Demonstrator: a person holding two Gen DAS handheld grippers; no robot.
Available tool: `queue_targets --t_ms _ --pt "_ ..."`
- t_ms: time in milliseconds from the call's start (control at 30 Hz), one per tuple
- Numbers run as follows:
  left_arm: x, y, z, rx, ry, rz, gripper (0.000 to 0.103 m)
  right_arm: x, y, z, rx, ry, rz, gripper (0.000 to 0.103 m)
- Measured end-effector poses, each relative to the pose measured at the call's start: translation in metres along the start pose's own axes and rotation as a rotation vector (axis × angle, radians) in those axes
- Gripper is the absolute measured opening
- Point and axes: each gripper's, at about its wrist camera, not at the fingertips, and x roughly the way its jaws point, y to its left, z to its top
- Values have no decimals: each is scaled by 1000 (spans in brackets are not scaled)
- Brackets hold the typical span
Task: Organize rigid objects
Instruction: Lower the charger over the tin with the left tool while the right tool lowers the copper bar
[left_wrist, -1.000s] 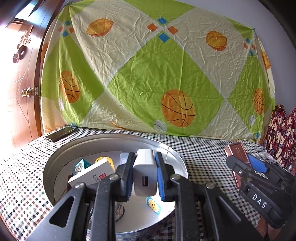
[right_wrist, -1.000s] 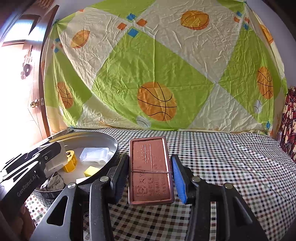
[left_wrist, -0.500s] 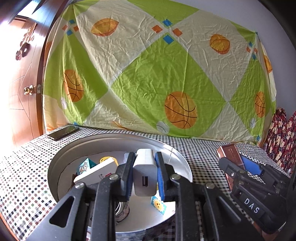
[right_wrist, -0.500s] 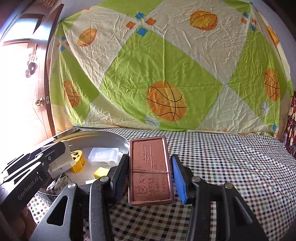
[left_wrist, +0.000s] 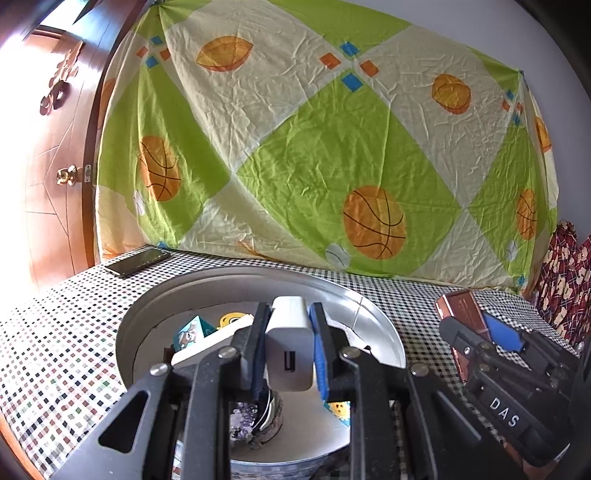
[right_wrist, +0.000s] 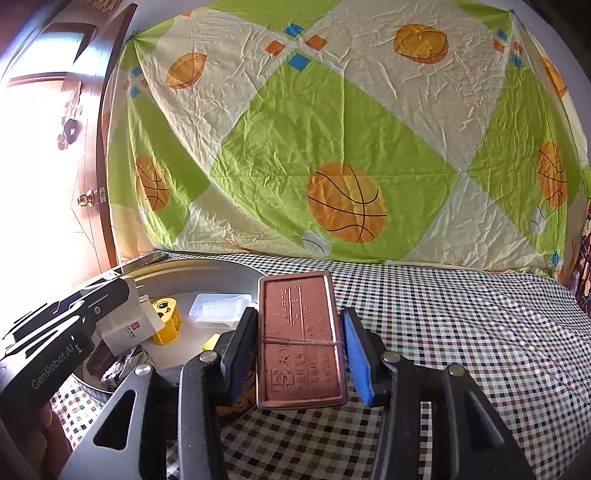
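My left gripper is shut on a white charger block and holds it over the round metal tray. My right gripper is shut on a flat copper-coloured tin with a rubber band round it, held above the checked cloth just right of the tray's rim. In the left wrist view the right gripper and its tin show at the right. In the right wrist view the left gripper shows at the left.
The tray holds a yellow round toy, a clear plastic box, a white carton, a small colourful box and a foil lump. A dark phone lies at the back left. A printed sheet hangs behind.
The right gripper with the tin has drifted a little left, closer to the tray. The left gripper has stayed over the tray with the charger.
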Motion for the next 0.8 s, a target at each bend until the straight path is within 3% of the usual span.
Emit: queue_targets --t_ms 800 --pt "6 27 4 -31 1 51 20 9 27 1 -32 7 52 49"
